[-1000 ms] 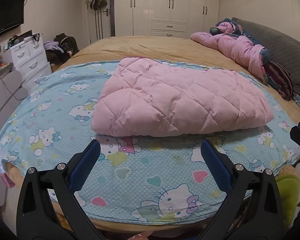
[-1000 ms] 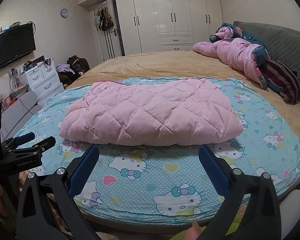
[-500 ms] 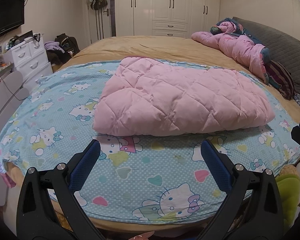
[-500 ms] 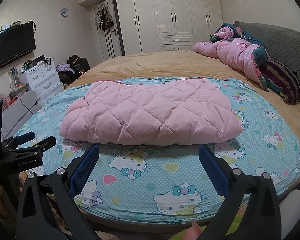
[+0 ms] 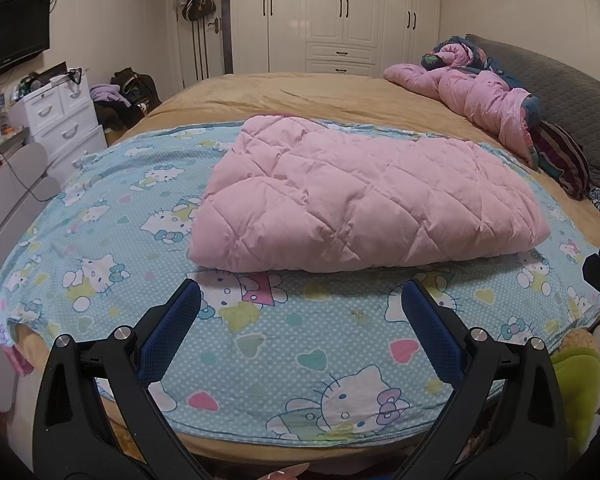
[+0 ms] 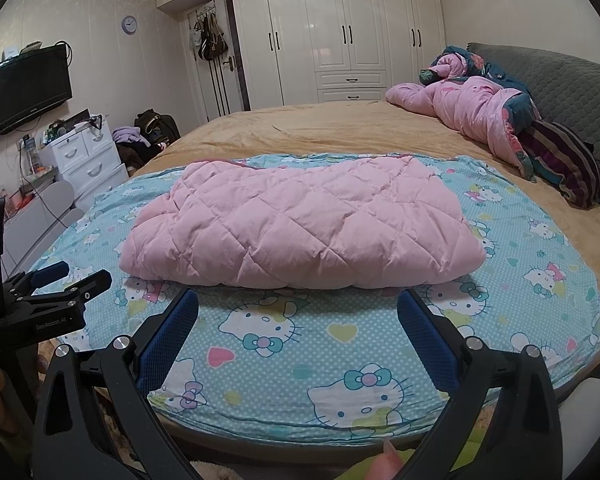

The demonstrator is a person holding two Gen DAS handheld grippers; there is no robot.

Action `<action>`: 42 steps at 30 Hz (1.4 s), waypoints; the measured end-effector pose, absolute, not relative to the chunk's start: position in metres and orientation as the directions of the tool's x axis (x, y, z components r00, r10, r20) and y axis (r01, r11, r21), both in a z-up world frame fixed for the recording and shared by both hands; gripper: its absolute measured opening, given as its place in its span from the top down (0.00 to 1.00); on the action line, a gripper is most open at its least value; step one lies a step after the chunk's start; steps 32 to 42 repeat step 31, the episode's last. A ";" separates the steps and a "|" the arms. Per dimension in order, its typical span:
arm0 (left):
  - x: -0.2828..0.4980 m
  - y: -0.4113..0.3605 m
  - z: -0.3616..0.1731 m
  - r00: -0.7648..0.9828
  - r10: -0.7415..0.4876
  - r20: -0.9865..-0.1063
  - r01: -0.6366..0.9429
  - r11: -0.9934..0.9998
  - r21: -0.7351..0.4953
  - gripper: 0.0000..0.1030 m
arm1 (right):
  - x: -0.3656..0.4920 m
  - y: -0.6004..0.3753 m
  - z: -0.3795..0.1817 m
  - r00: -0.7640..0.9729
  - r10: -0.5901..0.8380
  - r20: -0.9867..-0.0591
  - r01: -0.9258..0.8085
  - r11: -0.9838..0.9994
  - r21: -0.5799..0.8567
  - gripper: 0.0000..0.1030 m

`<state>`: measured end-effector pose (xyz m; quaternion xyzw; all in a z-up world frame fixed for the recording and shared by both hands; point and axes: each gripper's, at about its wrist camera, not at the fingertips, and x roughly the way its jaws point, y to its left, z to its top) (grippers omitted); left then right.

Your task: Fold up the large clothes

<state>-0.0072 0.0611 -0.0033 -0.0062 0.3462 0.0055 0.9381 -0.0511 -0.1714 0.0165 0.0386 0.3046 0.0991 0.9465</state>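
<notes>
bedroom, foot of the bed: my left gripper [image 5: 300, 296] sits at the bottom of the left wrist frame, both blue pads spread wide w/ nothing between them, over the blue cartoon-cat sheet [image 5: 260, 352]. my right gripper [image 6: 298, 306] is in the same pose at the bottom of the right wrist frame, fingers wide apart, also empty.

the folded pink quilted coat [image 5: 360, 204] lies centre frame in the left view, resting on the sheet just beyond my fingertips, not touched by either gripper. in the right wrist view the same coat [image 6: 300, 228] fills mid-frame, its near folded edge just above the pad tips.

the left gripper also shows at the left edge of the right wrist view; part of the right gripper pokes in at the right edge of the left view.

bkgd: tan bedspread [image 6: 340, 128] runs toward the white wardrobe [image 6: 340, 32] at top centre. a crumpled pink duvet [image 6: 472, 112] is heaped at upper right against the grey headboard [image 6: 560, 80]. a tv [image 6: 28, 88] hangs at upper left, w/ a white drawer unit [image 6: 88, 160] below it and a round clock [image 6: 129, 24] on the wall.
</notes>
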 end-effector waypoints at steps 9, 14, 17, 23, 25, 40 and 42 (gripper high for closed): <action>-0.008 0.062 -0.003 0.759 0.010 -0.651 -0.016 1.000 -0.003 0.09 | -0.052 -0.172 0.017 0.796 0.209 -0.568 -0.165 0.978 0.128 0.04; -0.009 0.063 -0.003 0.757 0.015 -0.653 -0.021 1.000 -0.002 0.09 | -0.054 -0.172 0.017 0.795 0.206 -0.570 -0.161 0.978 0.129 0.04; -0.008 0.062 -0.005 0.752 0.023 -0.659 -0.028 1.000 0.003 0.09 | -0.054 -0.173 0.017 0.795 0.204 -0.571 -0.158 0.979 0.129 0.04; -0.004 0.065 -0.009 0.741 0.046 -0.670 -0.053 0.999 0.009 0.09 | -0.054 -0.176 0.017 0.801 0.194 -0.566 -0.148 0.981 0.127 0.04; -0.002 0.070 -0.009 0.738 0.054 -0.672 -0.070 0.998 0.003 0.09 | -0.054 -0.187 0.016 0.806 0.195 -0.559 -0.125 0.979 0.161 0.04; 0.035 0.145 -0.020 0.679 0.099 -0.727 -0.191 0.981 -0.044 0.09 | -0.055 -0.336 -0.010 0.782 -0.150 -0.605 0.318 0.931 0.180 0.04; 0.035 0.145 -0.020 0.679 0.099 -0.727 -0.191 0.981 -0.044 0.09 | -0.055 -0.336 -0.010 0.782 -0.150 -0.605 0.318 0.931 0.180 0.04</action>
